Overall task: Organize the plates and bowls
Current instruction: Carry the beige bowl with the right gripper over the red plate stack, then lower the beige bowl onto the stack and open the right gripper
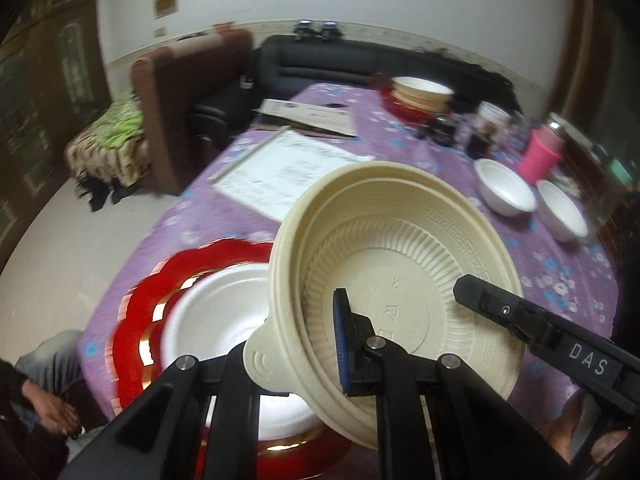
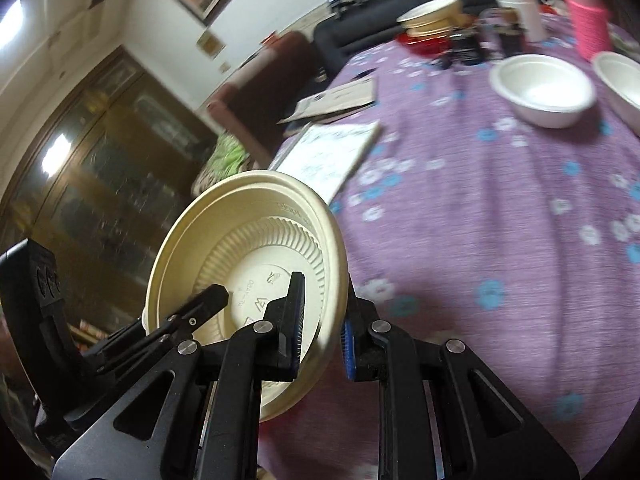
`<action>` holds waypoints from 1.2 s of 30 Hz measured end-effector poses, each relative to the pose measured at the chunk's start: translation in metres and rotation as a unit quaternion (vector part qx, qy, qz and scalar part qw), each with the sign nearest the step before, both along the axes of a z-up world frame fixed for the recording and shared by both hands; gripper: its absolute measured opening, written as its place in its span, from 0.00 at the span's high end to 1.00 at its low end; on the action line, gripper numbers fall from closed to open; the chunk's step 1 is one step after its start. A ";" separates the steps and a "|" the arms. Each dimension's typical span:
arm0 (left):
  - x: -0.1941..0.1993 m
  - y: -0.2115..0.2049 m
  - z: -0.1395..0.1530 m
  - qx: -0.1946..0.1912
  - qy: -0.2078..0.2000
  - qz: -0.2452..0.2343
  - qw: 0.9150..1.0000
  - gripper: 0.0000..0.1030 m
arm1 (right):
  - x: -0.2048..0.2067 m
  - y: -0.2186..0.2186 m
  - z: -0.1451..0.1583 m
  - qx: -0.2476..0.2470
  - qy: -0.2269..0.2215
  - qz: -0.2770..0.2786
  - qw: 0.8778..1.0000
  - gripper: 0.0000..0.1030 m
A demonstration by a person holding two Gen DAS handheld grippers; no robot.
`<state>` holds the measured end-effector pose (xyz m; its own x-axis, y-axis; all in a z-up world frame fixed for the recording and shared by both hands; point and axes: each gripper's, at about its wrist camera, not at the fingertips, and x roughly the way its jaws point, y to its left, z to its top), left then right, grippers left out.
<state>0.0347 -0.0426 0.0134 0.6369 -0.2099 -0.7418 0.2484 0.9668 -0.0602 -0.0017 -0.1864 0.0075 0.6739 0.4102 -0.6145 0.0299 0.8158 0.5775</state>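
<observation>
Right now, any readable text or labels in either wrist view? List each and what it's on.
"DAS": white letters on the black finger of the right hand-held gripper, seen in the left wrist view.
Embossed marks on the cream bowl base: too faint to read.
Print on the white sheet and the cardboard sheet: blurred, unreadable.
Wall plaque: unreadable.

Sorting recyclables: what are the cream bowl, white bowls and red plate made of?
Cream bowl: matte moulded plastic or plant fibre, embossed ribs and marks. White bowls: probably foam or pulp, thick soft matte walls. Red scalloped plate: glossy plastic or foil card, gold reflective trim.
</observation>
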 end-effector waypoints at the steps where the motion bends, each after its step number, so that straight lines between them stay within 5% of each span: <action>1: 0.000 0.005 0.000 -0.001 0.001 0.005 1.000 0.87 | 0.002 0.007 0.000 -0.003 -0.001 0.007 1.000 0.83; 21: 0.010 0.059 -0.032 -0.006 0.043 0.057 0.997 0.86 | 0.026 0.073 -0.026 -0.063 0.012 0.054 0.997 0.83; 28: 0.005 0.065 -0.025 0.017 0.024 0.066 0.997 0.83 | 0.024 0.074 -0.024 -0.064 0.010 0.061 0.996 0.82; 36: 0.002 0.078 -0.021 0.040 0.009 0.086 0.995 0.51 | 0.015 0.051 -0.016 -0.035 -0.016 0.039 0.999 0.66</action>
<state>0.0371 0.0350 -0.0073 0.6442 -0.0374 -0.7639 0.0774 0.9969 0.0165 0.0134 -0.1353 -0.0086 0.6614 0.4191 -0.6220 -0.0524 0.8531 0.5191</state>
